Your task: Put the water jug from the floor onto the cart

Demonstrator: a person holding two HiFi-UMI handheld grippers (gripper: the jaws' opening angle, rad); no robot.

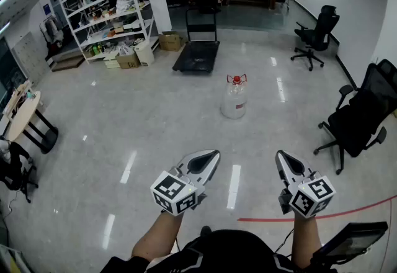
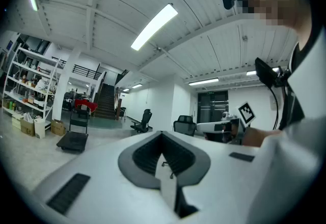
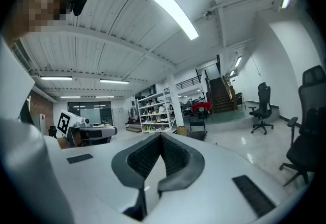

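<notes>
A clear water jug (image 1: 234,100) with a red cap and handle stands upright on the pale floor, ahead of me in the head view. Beyond it, a flat black cart (image 1: 197,54) with an upright push handle is parked; the same cart (image 2: 73,140) shows small in the left gripper view. My left gripper (image 1: 212,155) and right gripper (image 1: 282,157) are held side by side in front of me, well short of the jug, both shut with nothing between the tips. The jug does not show in either gripper view; my left gripper (image 2: 163,136) and right gripper (image 3: 162,139) point level.
A white shelving rack (image 1: 108,14) with boxes stands at the back left. Two black office chairs, chair (image 1: 317,36) and chair (image 1: 360,120), are on the right. A round table (image 1: 22,113) sits at the left edge. A red line (image 1: 322,213) runs along the floor near my right hand.
</notes>
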